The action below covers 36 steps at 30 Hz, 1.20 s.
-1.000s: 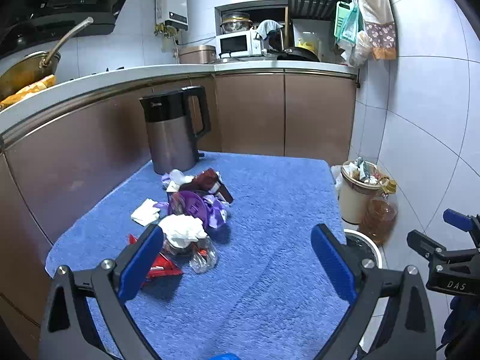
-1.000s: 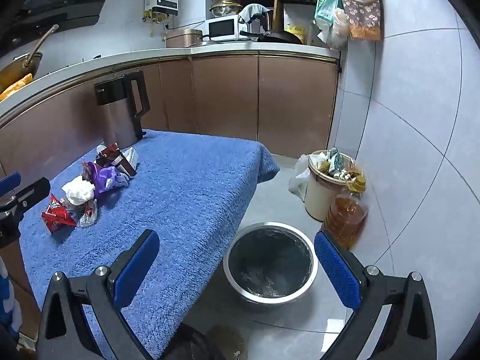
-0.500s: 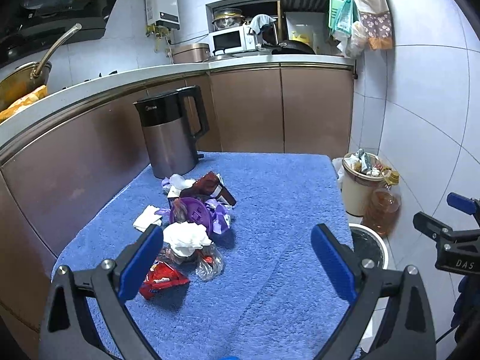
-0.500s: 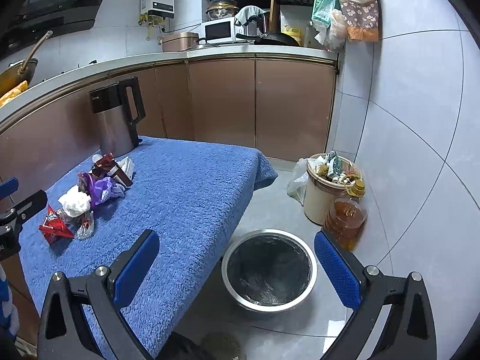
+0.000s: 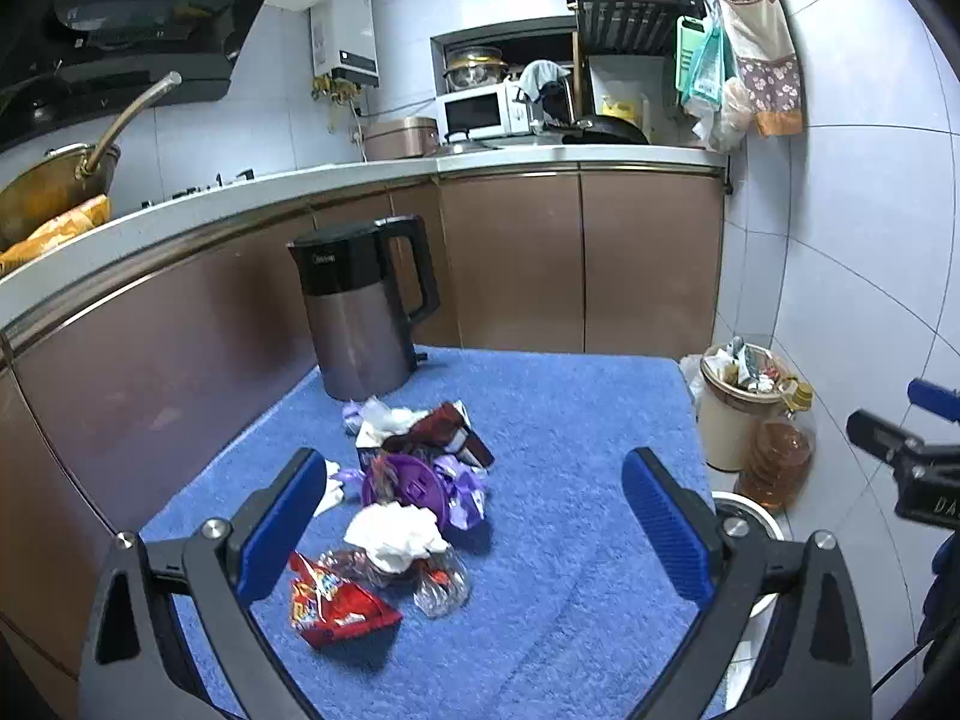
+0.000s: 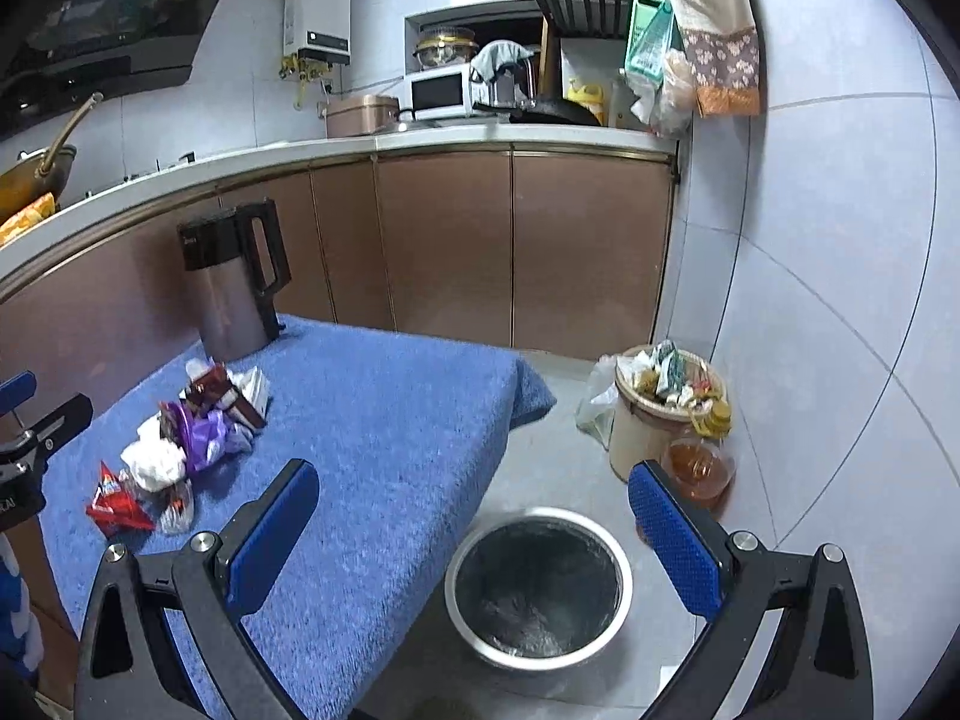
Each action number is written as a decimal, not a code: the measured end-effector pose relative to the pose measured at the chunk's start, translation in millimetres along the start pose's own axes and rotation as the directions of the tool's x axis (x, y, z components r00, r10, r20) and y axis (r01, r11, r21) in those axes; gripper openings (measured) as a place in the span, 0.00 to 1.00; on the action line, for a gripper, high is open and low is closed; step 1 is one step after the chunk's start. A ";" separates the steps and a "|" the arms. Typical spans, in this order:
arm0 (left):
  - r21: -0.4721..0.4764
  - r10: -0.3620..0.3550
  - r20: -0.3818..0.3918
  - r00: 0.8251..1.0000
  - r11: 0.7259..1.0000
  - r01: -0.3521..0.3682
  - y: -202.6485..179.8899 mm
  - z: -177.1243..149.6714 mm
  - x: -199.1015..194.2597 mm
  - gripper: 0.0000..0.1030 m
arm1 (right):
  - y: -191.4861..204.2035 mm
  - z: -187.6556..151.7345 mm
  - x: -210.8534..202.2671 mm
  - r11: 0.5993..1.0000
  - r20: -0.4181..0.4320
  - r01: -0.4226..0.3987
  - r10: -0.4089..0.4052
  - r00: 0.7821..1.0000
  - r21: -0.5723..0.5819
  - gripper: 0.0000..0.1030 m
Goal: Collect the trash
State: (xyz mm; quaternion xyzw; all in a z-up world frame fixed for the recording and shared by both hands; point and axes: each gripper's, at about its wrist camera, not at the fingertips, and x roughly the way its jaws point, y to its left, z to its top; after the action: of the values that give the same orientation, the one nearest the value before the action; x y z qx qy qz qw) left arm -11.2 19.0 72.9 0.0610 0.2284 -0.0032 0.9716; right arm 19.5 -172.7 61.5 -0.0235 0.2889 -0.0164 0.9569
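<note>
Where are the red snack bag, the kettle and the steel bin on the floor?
red snack bag (image 5: 336,609): left wrist view, middle of its printed face.
kettle (image 5: 360,330): left wrist view, steel body below the black top.
steel bin (image 6: 624,558): right wrist view, right side of its rim.

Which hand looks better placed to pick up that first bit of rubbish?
Probably left: its open tongs face the rubbish pile on the blue cloth, while the right tongs, also open, hang over the steel bin.

two forward wrist views, shared blue table (image 5: 576,420)
</note>
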 end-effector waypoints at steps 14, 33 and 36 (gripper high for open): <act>0.011 0.082 0.118 0.990 0.996 -0.083 -0.1 15.6 -40.0 0.96 | 2.8 24.7 -31.7 0.999 0.112 -0.048 0.047 0.993 0.004 1.00; -0.096 0.130 0.013 0.991 0.987 -0.128 83.6 -13.8 -29.2 0.96 | 28.8 20.4 -17.7 0.971 0.029 -0.233 0.235 0.972 -0.059 1.00; -0.089 0.120 -0.068 0.990 0.988 -0.126 101.6 -37.7 -7.8 0.95 | 50.3 12.5 14.4 0.944 -0.056 -0.322 0.318 0.946 -0.077 1.00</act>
State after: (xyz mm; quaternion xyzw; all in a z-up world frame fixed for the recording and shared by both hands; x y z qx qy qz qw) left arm -31.5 124.2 54.7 0.0299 0.2541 0.0691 0.9642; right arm 39.3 -122.7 61.2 -0.0165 0.3097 0.1509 0.9386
